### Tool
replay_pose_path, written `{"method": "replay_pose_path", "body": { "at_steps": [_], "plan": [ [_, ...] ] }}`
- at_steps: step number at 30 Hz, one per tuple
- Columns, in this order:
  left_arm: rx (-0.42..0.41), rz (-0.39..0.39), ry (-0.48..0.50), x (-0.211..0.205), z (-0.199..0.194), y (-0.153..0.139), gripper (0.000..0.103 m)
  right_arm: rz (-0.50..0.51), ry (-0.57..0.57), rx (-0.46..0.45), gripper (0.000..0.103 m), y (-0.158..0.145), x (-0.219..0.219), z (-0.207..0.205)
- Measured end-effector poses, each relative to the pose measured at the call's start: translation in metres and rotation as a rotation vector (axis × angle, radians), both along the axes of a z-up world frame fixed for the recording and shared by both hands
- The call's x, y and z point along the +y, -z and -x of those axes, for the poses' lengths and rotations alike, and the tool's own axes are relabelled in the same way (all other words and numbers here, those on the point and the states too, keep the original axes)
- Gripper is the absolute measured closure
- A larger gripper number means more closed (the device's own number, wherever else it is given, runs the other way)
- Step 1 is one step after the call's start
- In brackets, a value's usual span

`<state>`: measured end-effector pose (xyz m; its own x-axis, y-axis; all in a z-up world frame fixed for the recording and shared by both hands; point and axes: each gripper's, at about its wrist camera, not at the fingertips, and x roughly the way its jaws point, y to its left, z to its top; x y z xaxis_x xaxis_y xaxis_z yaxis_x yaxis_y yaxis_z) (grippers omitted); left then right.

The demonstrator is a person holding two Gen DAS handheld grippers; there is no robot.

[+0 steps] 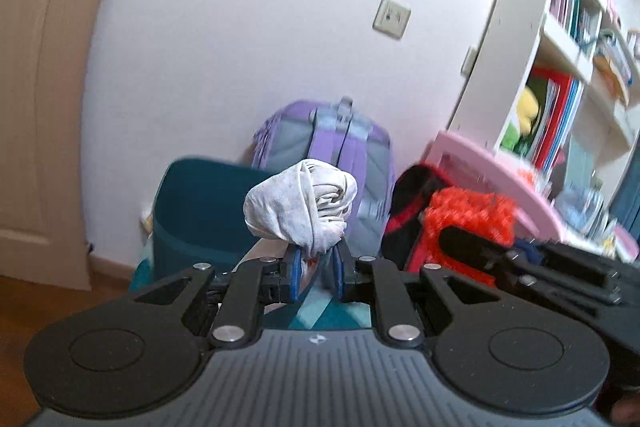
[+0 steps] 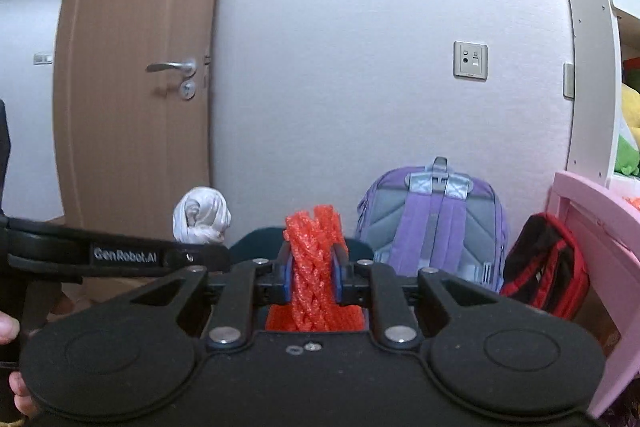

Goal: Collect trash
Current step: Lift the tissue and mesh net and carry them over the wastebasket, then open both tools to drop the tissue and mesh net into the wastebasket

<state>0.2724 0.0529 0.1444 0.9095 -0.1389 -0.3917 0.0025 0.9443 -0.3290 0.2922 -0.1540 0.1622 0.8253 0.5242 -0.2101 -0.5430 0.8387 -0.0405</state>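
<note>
My left gripper (image 1: 317, 255) is shut on a crumpled white paper wad (image 1: 298, 205), which bulges above its blue pads. My right gripper (image 2: 313, 261) is shut on an orange foam net (image 2: 314, 247) that stands up between its pads and hangs below them. Both grippers are held side by side in the air. The left gripper (image 2: 200, 253) with the white wad (image 2: 202, 215) shows at the left of the right wrist view. The orange net (image 1: 468, 215) shows at the right of the left wrist view. A dark teal bin (image 1: 192, 211) stands on the floor behind and below the grippers.
A purple backpack (image 2: 436, 223) leans on the white wall, with a red-and-black bag (image 2: 544, 263) beside it. Pink furniture (image 2: 592, 227) and a white bookshelf (image 1: 528, 39) fill the right. A wooden door (image 2: 132, 87) is at the left. A hand (image 2: 8, 327) shows at the left edge.
</note>
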Motion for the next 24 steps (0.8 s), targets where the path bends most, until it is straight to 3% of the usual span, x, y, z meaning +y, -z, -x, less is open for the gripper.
{"method": "replay_pose_path", "body": {
  "at_steps": [9,24],
  "plan": [
    [-0.05,0.02,-0.005,0.029,-0.072,-0.017,0.088,0.008,0.014,0.025,0.086,0.001,0.04,-0.072],
    [0.162,0.029,-0.025,0.065,-0.159,0.066,0.088,0.106,0.024,0.191,0.083,0.071,0.09,-0.167]
  ]
}}
